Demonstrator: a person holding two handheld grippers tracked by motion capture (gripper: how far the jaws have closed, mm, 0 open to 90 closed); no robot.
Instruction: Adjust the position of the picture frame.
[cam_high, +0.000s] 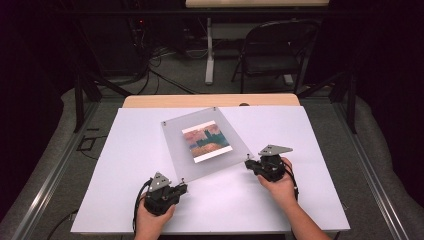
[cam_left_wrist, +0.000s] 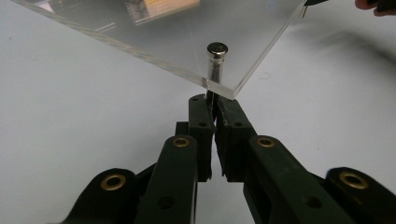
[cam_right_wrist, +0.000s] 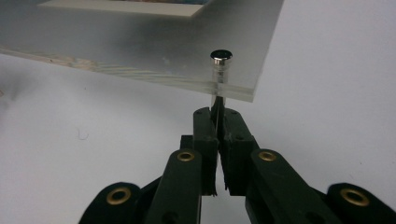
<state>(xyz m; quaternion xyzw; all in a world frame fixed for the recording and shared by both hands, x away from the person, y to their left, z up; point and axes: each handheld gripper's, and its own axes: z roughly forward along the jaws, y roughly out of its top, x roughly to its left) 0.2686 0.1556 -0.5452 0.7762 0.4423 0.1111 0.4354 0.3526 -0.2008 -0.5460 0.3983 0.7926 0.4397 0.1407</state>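
High view: clear acrylic frame (cam_high: 205, 143) w/ a photo (cam_high: 206, 143) inside lies flat mid-table, skewed to the white table (cam_high: 125, 210) edges, long axis running near-left to far-right. Left gripper (cam_high: 183, 187) is pinched on the standoff pin (cam_left_wrist: 216, 65) at the frame's near corner; right gripper (cam_high: 248, 163) is pinched on the pin (cam_right_wrist: 220, 70) at its right corner. Frame sits directly ahead of both claws, so any lift prob. needs both hands rising evenly.
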